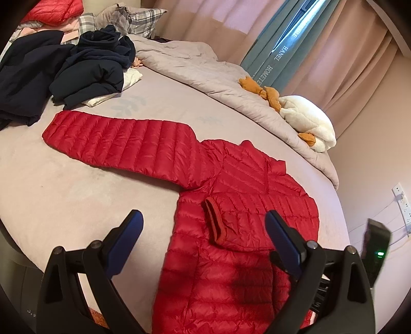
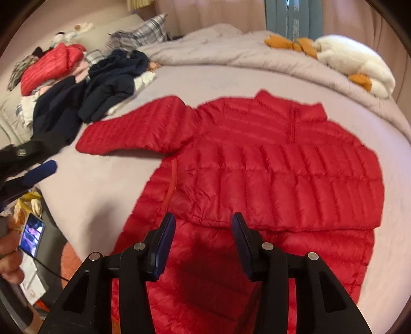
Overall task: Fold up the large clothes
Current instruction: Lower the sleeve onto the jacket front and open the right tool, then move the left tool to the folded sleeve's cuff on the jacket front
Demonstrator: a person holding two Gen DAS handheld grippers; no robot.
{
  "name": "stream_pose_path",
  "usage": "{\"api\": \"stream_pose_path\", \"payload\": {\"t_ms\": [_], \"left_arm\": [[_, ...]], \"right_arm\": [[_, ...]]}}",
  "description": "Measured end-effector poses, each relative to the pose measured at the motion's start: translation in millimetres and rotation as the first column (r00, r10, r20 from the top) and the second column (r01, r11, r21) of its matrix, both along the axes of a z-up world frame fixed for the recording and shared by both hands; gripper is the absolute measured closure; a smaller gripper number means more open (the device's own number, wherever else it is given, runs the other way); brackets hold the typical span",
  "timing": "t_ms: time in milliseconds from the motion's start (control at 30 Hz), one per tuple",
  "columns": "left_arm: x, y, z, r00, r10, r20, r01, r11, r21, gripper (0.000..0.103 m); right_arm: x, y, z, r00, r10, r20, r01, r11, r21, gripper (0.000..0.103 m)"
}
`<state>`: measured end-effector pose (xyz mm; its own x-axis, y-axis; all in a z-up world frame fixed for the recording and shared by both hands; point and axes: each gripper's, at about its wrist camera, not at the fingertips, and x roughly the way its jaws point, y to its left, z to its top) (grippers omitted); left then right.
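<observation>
A red quilted down jacket [image 1: 231, 257] lies flat on the bed, collar towards the far side; it also shows in the right wrist view [image 2: 269, 164]. Its right sleeve is folded across the chest, cuff [image 1: 214, 222] near the middle. Its left sleeve [image 1: 115, 141] stretches out to the left, also seen in the right wrist view [image 2: 133, 131]. My left gripper [image 1: 204, 226] is open and empty, above the jacket's lower left side. My right gripper [image 2: 203, 226] is open and empty, above the folded sleeve's lower edge. The left gripper's finger [image 2: 38, 170] shows at the left of the right wrist view.
A pile of dark navy clothes [image 1: 64, 72] and another red jacket [image 2: 48, 66] lie at the bed's far left. A grey duvet [image 1: 218, 77] and a white plush goose [image 1: 308, 120] lie along the far side. Plaid pillows [image 1: 136, 18] sit at the head. A phone [image 2: 32, 235] is by the bedside.
</observation>
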<state>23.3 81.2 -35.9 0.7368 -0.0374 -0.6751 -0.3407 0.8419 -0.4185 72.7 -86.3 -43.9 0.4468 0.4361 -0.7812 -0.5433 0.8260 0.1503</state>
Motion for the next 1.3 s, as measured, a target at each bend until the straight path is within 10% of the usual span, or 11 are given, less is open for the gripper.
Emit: {"api": "stream_pose_path", "payload": {"t_ms": [333, 1300], "left_arm": [[-18.4, -3.1, 17.3, 0.999, 0.01, 0.043, -0.011, 1.0, 0.024, 0.004], [-34.9, -8.9, 26.6, 0.997, 0.002, 0.078, -0.006, 0.999, 0.054, 0.001]], "right_arm": [[-39.1, -15.4, 58.6, 0.989, -0.01, 0.145, -0.004, 0.995, 0.101, 0.026], [-91.1, -57.9, 125.5, 0.948, -0.105, 0.301, -0.014, 0.929, 0.369, 0.009]]}}
